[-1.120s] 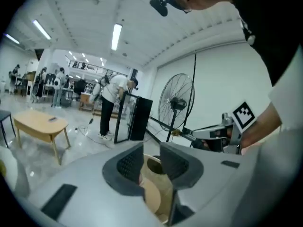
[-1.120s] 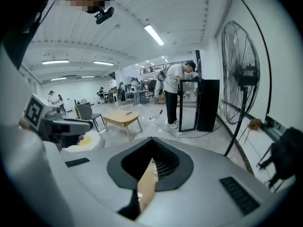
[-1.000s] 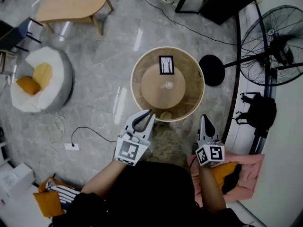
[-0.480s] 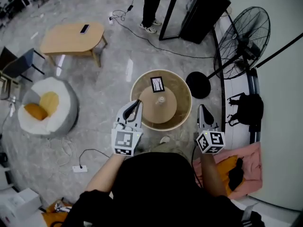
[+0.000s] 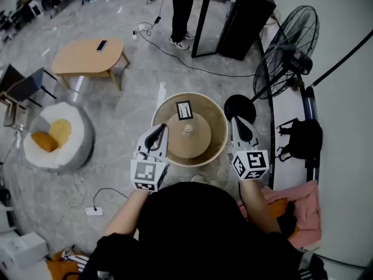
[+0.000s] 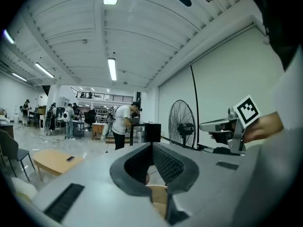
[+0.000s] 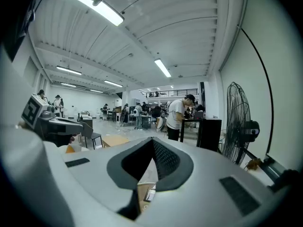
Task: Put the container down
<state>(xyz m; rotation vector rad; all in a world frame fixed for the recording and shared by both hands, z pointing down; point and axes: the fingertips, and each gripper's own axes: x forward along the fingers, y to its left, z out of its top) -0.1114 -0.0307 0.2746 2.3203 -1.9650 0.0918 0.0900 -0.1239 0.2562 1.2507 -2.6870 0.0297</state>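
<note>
A round tan container (image 5: 217, 127) stands on the floor, with a domed inner lid and a small framed picture (image 5: 184, 110) inside. In the head view my left gripper (image 5: 161, 127) hovers over its left rim, jaws shut and empty. By the right rim, my right gripper (image 5: 237, 121) is shut on nothing too. Neither touches the container. In the left gripper view the pads (image 6: 163, 162) meet at their tips, and the container (image 6: 159, 196) shows far below through the gap. The right gripper view shows the same closed pads (image 7: 165, 160), with the container (image 7: 142, 189) beneath.
A pedestal fan (image 5: 285, 57) and its black round base (image 5: 239, 107) stand just right of the container. A black bag (image 5: 303, 139) and pink cushion (image 5: 303, 206) lie at right. A low wooden table (image 5: 90, 57), a white beanbag (image 5: 55, 136) and a standing person (image 5: 180, 10) are further off.
Both grippers have risen together with the head camera. The container stays on the floor and looks smaller. The grippers now frame its two sides instead of sitting at its near rim.
</note>
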